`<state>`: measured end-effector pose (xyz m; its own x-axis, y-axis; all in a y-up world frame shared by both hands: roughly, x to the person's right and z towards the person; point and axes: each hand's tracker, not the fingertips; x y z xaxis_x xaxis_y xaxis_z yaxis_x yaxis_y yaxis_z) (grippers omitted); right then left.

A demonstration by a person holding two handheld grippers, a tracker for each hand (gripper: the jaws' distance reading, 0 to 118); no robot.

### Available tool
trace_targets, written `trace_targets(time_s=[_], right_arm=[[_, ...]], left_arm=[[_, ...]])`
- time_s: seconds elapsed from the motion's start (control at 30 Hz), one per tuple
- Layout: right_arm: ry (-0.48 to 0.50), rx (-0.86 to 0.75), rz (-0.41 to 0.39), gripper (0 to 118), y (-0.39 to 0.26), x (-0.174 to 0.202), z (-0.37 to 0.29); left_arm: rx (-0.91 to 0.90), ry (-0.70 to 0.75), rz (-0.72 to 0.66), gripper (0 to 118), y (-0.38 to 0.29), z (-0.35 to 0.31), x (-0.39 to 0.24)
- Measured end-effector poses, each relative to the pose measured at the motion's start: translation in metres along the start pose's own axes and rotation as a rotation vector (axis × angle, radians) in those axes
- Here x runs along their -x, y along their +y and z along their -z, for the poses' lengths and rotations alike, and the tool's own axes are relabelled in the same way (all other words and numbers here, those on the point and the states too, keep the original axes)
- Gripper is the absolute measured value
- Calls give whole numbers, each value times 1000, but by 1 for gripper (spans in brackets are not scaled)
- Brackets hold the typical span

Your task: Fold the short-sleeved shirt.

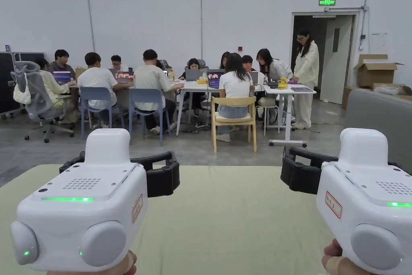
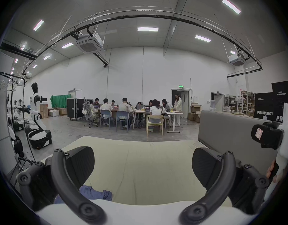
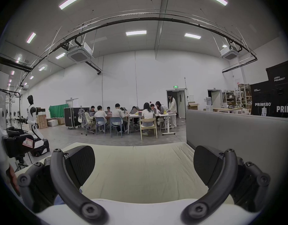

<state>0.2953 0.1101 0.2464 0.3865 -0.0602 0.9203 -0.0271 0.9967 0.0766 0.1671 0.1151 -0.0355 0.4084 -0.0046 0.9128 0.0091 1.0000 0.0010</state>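
A crumpled blue cloth [image 2: 95, 194], probably the shirt, lies on the pale green table [image 1: 233, 215] near its front; the left jaw and the gripper body hide part of it. A sliver of the same blue [image 3: 58, 199] peeks out low on the left. I hold my left gripper [image 1: 116, 163] above the table's left side, jaws wide apart and empty [image 2: 144, 163]. My right gripper [image 1: 350, 159] hovers over the right side, also open with nothing between its jaws [image 3: 144, 162]. Both point toward the far edge.
A grey padded partition [image 1: 378, 114] borders the table on the right. Beyond the far edge lies bare floor, then several people seated at desks [image 1: 193, 86] with chairs. A white humanoid robot [image 2: 35, 108] stands at the far left.
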Motion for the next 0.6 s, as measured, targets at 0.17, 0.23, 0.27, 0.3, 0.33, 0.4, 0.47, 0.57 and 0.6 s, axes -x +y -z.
trace_targets(time_s=[0.17, 0.23, 0.27, 0.3, 0.33, 0.4, 0.47, 0.57, 0.6], right_arm=[[54, -9, -8, 92, -2, -6, -11], [-1, 10, 2, 2, -7, -4, -9], [38, 16, 21, 2, -9, -8, -10], [80, 50, 33, 2, -10, -10, -9], [55, 64, 29, 2, -11, -11, -9], [30, 60, 9, 2, -19, -13, -9], [9, 58, -19, 2, -21, -11, -10], [3, 65, -52, 2, -24, -1, -3], [11, 66, -63, 2, -24, 6, 0]], left_arm=[[4, -48, -81, 0, -7, 4, 5], [65, -132, -105, 0, -12, 11, 4], [65, -96, -77, 0, -15, 12, -2], [55, -79, -40, 0, -17, 8, -1], [33, -63, 2, 0, -20, 6, -3], [24, -48, 28, 0, -23, 4, -7], [36, -60, 6, 0, -24, 3, -4], [51, -37, -34, 0, -24, 1, 13], [56, -10, -36, 0, -24, -1, 21]])
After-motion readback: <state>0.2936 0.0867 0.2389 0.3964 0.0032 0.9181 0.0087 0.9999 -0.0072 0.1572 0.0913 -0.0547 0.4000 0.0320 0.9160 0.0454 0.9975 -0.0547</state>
